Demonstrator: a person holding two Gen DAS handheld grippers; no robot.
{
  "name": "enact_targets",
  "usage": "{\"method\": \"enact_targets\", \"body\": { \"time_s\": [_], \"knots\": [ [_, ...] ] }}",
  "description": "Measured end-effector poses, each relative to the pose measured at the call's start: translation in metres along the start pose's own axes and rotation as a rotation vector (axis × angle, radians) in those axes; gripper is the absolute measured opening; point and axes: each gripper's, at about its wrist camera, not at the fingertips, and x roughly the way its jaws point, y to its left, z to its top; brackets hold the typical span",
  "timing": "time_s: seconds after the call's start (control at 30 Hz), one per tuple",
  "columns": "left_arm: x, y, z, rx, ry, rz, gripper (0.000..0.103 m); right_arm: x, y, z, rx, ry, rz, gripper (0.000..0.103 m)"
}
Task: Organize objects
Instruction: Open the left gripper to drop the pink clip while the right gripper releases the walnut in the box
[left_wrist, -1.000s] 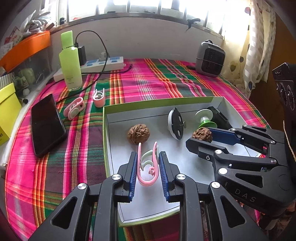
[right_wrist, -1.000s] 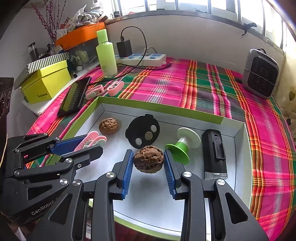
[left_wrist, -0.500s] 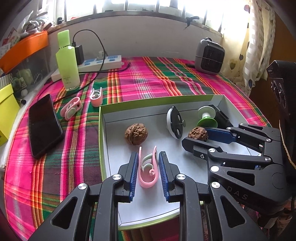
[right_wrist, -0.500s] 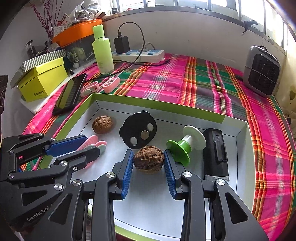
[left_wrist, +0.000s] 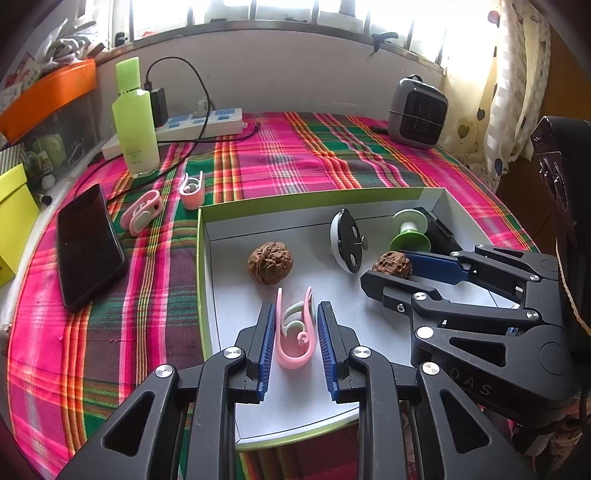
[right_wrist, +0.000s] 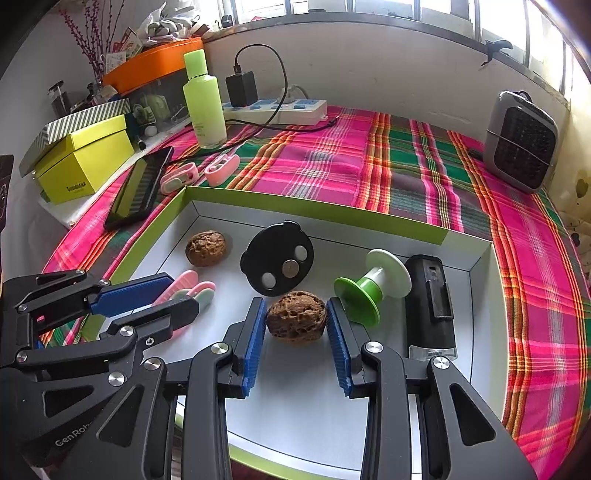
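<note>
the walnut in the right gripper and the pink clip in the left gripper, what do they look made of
Walnut: natural woody shell, matte brown, deeply wrinkled and pitted. Pink clip: likely moulded plastic, smooth with a slight sheen, a thin U-shaped band with a pale green inner piece; soft or rigid cannot be told.

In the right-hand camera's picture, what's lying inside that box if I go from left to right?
Pink clip → loose walnut → black disc → walnut between the right tongs → green spool → black case.
</note>
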Motion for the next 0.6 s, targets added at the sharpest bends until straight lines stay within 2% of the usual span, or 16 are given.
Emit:
{"method": "enact_targets", "body": {
  "time_s": [0.13, 0.3, 0.43, 0.5, 0.6],
  "knots": [
    [-0.002, -0.001, -0.002, 0.001, -0.004, 0.0, 0.024, -0.006, 0.001, 0.0, 0.006, -0.018, 0.003, 0.035],
    [-0.01, -0.001, -0.003, 0.002, -0.019, 0.021, 0.035, -0.01, 0.003, 0.0, 0.01, -0.026, 0.005, 0.035],
    [-0.015, 0.002, -0.004, -0.009, -0.022, 0.021, 0.035, -0.014, 0.004, -0.002, 0.018, -0.035, 0.004, 0.036],
    [-0.018, 0.001, -0.005, -0.01, -0.024, 0.023, 0.036, -0.017, 0.005, -0.002, 0.02, -0.043, 0.003, 0.04],
    [-0.023, 0.001, -0.006, -0.012, -0.032, 0.021, 0.036, -0.021, 0.006, -0.003, 0.025, -0.052, 0.007, 0.041]
  ]
}}
